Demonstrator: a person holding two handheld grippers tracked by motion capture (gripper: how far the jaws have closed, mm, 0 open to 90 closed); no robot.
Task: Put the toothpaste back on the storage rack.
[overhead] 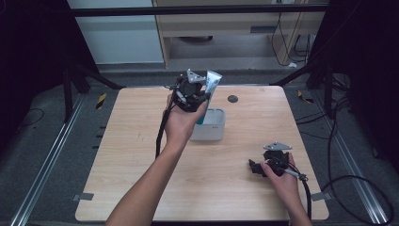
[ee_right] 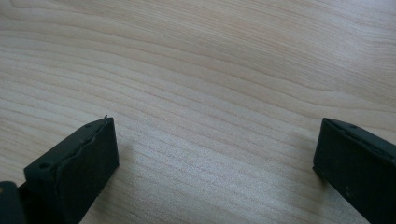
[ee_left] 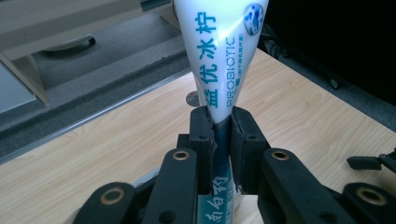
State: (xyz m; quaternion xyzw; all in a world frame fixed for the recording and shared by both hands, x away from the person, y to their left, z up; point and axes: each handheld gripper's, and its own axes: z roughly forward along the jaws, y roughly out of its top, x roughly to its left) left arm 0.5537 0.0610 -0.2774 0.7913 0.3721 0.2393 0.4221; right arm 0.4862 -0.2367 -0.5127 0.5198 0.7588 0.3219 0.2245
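The left gripper (ee_left: 223, 126) clamps one toothpaste tube (ee_left: 224, 56) at its narrow part, jaws closed against both sides. The tube's long axis runs nearly upright, its wide flat end uppermost, held above the one white container (overhead: 209, 126) near the middle of the table (overhead: 141, 141). Blue print along the tube reads "PROBIOTIC" beside Chinese characters. The right gripper (overhead: 258, 168) rests low over the table's near right area, jaws spread wide with nothing between them.
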